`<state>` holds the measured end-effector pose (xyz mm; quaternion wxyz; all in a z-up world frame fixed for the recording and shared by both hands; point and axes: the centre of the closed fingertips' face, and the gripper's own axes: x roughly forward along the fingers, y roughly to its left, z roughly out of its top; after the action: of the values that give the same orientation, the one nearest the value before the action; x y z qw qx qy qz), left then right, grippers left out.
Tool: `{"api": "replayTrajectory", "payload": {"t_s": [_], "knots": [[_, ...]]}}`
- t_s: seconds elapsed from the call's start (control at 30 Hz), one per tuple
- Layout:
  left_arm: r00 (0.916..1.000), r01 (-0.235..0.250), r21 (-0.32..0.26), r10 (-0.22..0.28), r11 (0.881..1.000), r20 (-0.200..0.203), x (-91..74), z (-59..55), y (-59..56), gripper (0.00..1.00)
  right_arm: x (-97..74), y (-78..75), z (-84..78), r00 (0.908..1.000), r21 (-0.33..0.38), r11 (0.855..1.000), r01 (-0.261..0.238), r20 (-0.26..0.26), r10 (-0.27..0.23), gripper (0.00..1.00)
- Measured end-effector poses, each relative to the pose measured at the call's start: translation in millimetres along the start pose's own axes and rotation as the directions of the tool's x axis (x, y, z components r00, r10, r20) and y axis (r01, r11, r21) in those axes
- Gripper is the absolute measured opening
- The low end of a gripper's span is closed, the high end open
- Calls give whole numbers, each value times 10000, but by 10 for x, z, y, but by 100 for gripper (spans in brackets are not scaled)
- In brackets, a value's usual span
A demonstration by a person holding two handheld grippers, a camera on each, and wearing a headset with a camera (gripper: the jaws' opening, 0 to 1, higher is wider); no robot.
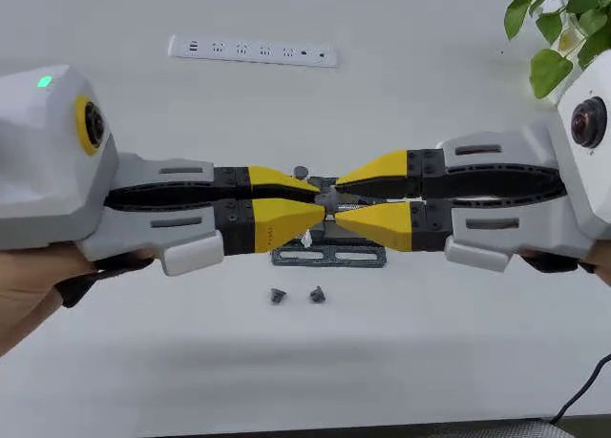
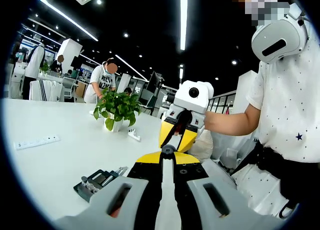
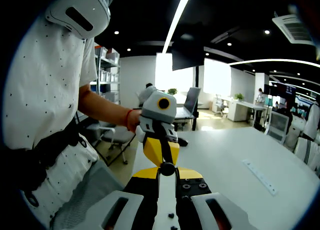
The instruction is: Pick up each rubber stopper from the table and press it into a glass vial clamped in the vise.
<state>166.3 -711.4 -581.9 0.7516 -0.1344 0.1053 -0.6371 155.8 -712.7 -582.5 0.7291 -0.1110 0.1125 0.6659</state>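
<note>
While the two grippers hung tip to tip above the white counter [image 1: 382, 362], the left gripper [image 1: 321, 199] reached in from the left side of the head view and the right gripper [image 1: 336, 201] from the right. Each gripper's yellow jaws looked pressed close together. In both gripper views a small dark round thing [image 2: 168, 150] sat right where the tips met. I could not tell if it was a stopper, or which gripper had it.

Under the tips, the dark vise [image 1: 329, 255] stood on the counter. Anything clamped in it was too small to make out. One stopper [image 1: 278, 295] and a second stopper [image 1: 317, 293] lay on the counter just in front of the vise, near each other but not touching.

The counter was plain, white and smooth. A white power strip [image 1: 253, 50] lay flat at its far side. A leafy green plant [image 1: 563, 23] stood at the far right, and a black cable [image 1: 584, 395] crossed the near right corner.

The room was big, with a dark ceiling and long bright light strips [image 2: 183, 9]. Other people [image 2: 105, 79] stood by white counters far off. Shelves [image 3: 107, 69] stood by a wall. The person [image 2: 287, 104] holding the grippers wore a white dotted shirt and a white headset [image 2: 277, 34].
</note>
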Motion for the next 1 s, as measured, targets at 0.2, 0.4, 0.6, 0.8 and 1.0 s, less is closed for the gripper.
{"api": "replayTrajectory", "payload": {"t_s": [0.2, 0.4, 0.6, 0.8, 1.0], "knots": [[10000, 83, -96, -83, 9999, 12, -2, -3, -5, 3, 0, 10, 8, 10000, -29, 10000, -56, -14, 56, 7], [9997, 238, -137, -238, 9996, 4, 3, -3, -41, 3, -1, 40, 20, 9998, -73, 9998, -179, -51, 178, 7], [9995, 327, -159, -327, 9993, -6, 11, 3, -66, 3, -12, 53, 20, 9997, -29, 9997, -234, -51, 234, 7], [9993, 373, -170, -373, 9992, 21, 12, 13, -82, 3, -34, 41, 11, 9996, 11, 9996, -275, -36, 275, 8], [9991, 417, -210, -416, 9989, 58, 15, 22, -98, 3, -25, 59, 17, 9995, -3, 9995, -306, -44, 306, 8]]}}
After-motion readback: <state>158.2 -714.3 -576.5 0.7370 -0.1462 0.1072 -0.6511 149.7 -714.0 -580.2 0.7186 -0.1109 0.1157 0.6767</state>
